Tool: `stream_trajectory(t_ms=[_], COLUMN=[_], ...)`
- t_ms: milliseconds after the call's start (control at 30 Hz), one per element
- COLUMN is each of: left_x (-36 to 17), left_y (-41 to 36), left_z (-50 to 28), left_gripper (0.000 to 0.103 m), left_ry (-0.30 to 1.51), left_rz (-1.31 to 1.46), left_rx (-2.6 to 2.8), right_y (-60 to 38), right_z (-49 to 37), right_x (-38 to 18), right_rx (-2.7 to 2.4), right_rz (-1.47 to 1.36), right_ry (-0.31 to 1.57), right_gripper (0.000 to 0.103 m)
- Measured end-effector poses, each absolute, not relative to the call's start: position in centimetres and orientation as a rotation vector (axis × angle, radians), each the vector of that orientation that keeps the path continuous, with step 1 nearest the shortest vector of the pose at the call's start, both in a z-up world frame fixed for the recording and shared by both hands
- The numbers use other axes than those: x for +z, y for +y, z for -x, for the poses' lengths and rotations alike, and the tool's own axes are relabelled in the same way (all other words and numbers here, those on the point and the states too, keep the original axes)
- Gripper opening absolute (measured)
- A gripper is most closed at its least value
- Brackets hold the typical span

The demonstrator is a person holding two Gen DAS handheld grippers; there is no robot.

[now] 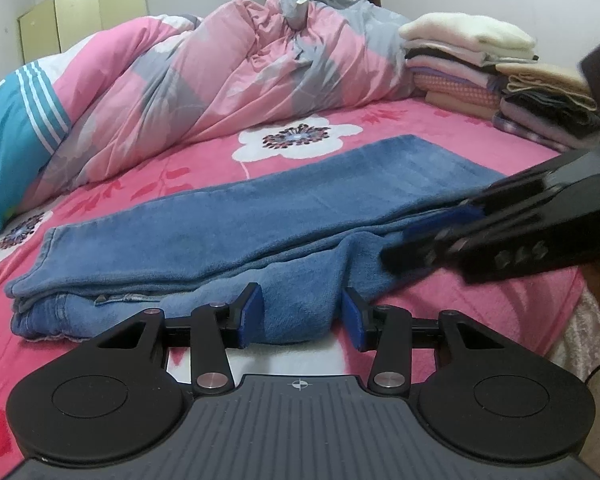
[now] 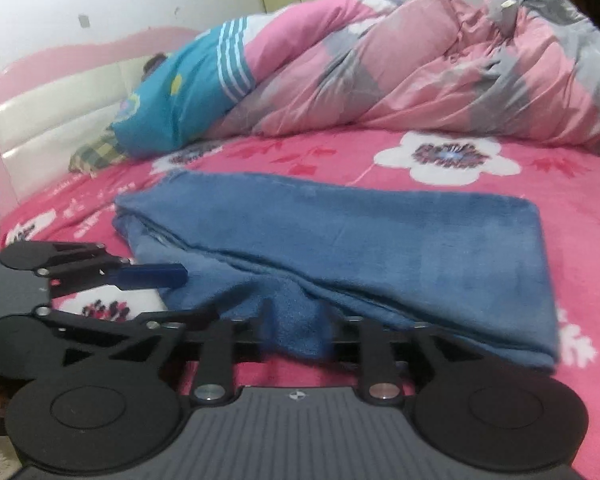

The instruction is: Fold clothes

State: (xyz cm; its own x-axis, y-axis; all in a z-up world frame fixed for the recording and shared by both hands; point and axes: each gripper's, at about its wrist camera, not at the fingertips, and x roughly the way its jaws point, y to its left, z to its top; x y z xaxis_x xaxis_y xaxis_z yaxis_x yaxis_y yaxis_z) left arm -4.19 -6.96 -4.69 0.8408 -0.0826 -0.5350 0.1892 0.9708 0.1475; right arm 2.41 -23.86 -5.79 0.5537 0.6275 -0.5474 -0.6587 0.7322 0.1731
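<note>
Left claw (image 1: 302,314) sits low at the near edge of the blue garment (image 1: 260,216), its blue pads part-spread with a hanging fold of the fleece between them; the pads stand at the sides of that fold, and whether they actually press it cannot be told. Right claw (image 2: 296,332) lies further along the same near edge. A bunched lobe of the garment drapes over its fingers and hides the pads, so its state cannot be told from either view.

Garment position: ahead of both claws, laid lengthwise on the pink flowered bed sheet (image 1: 400,120), already doubled into a long strip. Its denim waistband end lies to the left of the left claw; the squared-off end lies to the right of the right claw.

Recommended procedure for the step in hand, judged as taking hold of the near edge for the next fold:

1. Confirm that each claw holds every layer of the edge, not the top layer alone. The fleece is thick and soft; a shallow pinch will likely slip.
2. Lift both claws evenly to keep the edge straight between them.
3. Keep the strip clear of the pink quilt (image 1: 220,64) beyond the claws.
4. Keep clear of the folded stack (image 1: 480,64) far ahead and to the right.
</note>
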Motion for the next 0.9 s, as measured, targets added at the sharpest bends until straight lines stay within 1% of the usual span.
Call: stream_trajectory(t_ms=[67,100,167,200,233,267,367,567,667,900], left_x=[-4.8,-4.9,-4.9,-4.9,-4.9,-4.8,-4.4,-3.9,-3.4,-4.6], left_y=[-6.7,-6.6,-6.4,-6.4,-6.3,-6.3,-6.1,-5.8,-5.7,-5.8], left_z=[4.2,4.2,4.2,4.2,4.2,4.2,4.5,4.8,4.7,2.4], left_gripper=[0.044,0.044,0.044,0.044,0.044,0.044,0.044,0.044,0.048,0.048], left_ry=[0.557,0.559,0.560,0.560,0.560,0.559,0.555,0.547,0.529,0.568], left_rz=[-0.193,-0.190,-0.183,-0.179,-0.176,-0.175,-0.172,-0.138,-0.084,-0.078], left_rx=[-0.143,-0.142,-0.144,-0.145,-0.147,-0.149,-0.161,-0.207,-0.245,-0.180], right_y=[-23.2,-23.0,-22.8,-22.9,-22.9,-23.0,-23.2,-23.7,-23.7,-24.5], right_z=[-2.5,-2.3,-2.1,-2.1,-2.1,-2.1,-1.5,-1.2,-1.2,-1.0], right_x=[-6.1,-6.2,-6.2,-6.2,-6.2,-6.2,-5.7,-6.1,-6.2,-5.9], right_rx=[0.753,0.745,0.729,0.726,0.724,0.721,0.721,0.726,0.723,0.724], right_rz=[0.071,0.089,0.105,0.104,0.103,0.102,0.127,0.134,0.124,0.074], right_ry=[0.635,0.627,0.619,0.619,0.618,0.618,0.598,0.619,0.625,0.647], right_gripper=[0.039,0.037,0.025,0.010,0.004,0.002,0.001,0.000,0.000,0.001])
